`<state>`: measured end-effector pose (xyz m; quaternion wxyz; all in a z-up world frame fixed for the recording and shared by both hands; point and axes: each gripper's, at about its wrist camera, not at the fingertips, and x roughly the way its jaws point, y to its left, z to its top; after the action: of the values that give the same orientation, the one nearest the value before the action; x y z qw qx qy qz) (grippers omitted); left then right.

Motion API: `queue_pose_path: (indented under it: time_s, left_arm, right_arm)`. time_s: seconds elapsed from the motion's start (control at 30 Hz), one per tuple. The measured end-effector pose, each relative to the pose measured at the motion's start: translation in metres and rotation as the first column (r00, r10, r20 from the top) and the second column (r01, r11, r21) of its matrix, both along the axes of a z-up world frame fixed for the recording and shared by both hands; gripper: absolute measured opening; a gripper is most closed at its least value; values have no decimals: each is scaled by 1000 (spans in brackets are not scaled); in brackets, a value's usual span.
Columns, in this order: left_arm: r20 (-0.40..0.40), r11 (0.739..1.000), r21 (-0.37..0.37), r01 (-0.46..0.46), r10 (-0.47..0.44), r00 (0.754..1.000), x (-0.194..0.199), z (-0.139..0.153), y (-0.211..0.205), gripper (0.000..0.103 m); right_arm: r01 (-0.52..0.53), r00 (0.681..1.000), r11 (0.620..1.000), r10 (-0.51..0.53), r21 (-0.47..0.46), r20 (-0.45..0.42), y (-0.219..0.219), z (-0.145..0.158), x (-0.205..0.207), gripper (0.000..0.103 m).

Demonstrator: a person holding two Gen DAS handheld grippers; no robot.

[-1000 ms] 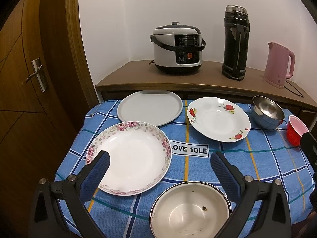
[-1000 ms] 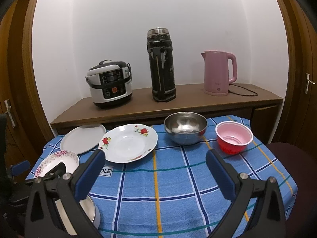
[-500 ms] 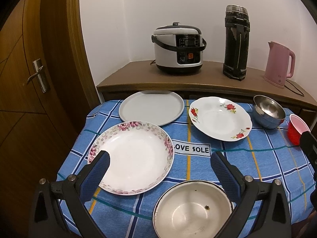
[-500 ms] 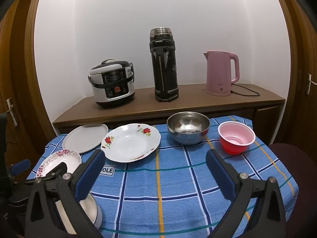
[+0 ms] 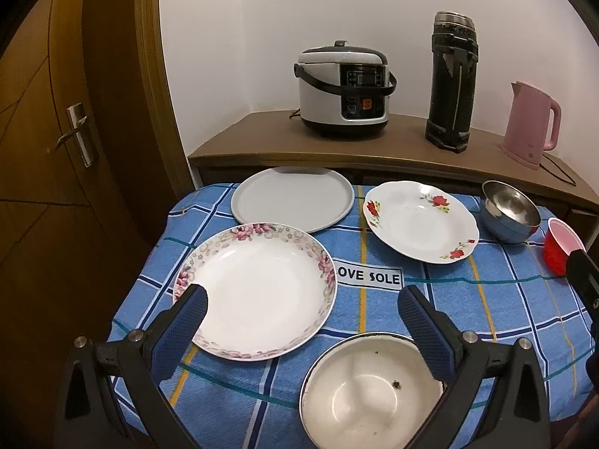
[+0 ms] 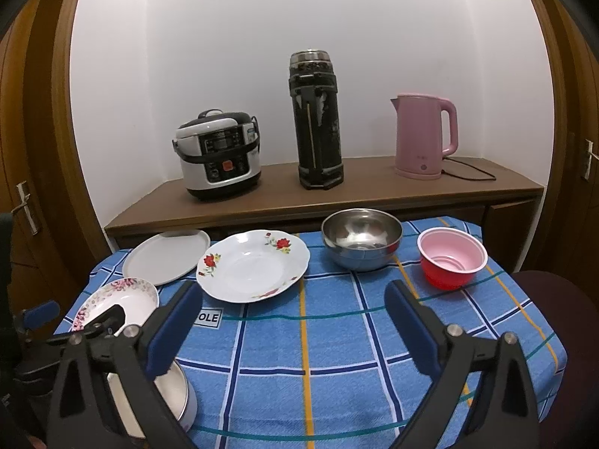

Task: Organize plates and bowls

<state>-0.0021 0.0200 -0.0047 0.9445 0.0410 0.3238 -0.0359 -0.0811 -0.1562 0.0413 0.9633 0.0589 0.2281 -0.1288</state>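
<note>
On the blue checked tablecloth lie a pink-rimmed floral plate [image 5: 258,288], a plain grey plate [image 5: 292,198], a red-flower plate [image 5: 419,220], a steel bowl [image 5: 511,209], a red bowl [image 5: 561,243] and a white enamel bowl [image 5: 370,393]. My left gripper [image 5: 299,310] is open and empty, above the floral plate and enamel bowl. My right gripper [image 6: 295,307] is open and empty over the cloth, in front of the red-flower plate [image 6: 254,263], steel bowl [image 6: 361,237] and red bowl [image 6: 451,260].
A wooden shelf [image 6: 337,194] behind the table holds a rice cooker [image 6: 219,153], a black thermos [image 6: 316,119] and a pink kettle [image 6: 425,136]. A wooden door [image 5: 56,149] stands left of the table. A dark seat [image 6: 554,299] sits at the right.
Both grippers have drifted slightly, so the dishes sit a little to the right in both views. Nothing was grasped or moved on the table.
</note>
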Motion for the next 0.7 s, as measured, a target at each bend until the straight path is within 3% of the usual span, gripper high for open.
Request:
queue_pose_path:
  time_s: [0.7]
  left_arm:
    - [-12, 1000, 15, 2, -2, 1000, -9, -7, 11, 103]
  right_arm:
    - [-58, 998, 998, 58, 2, -22, 6, -8, -2, 87]
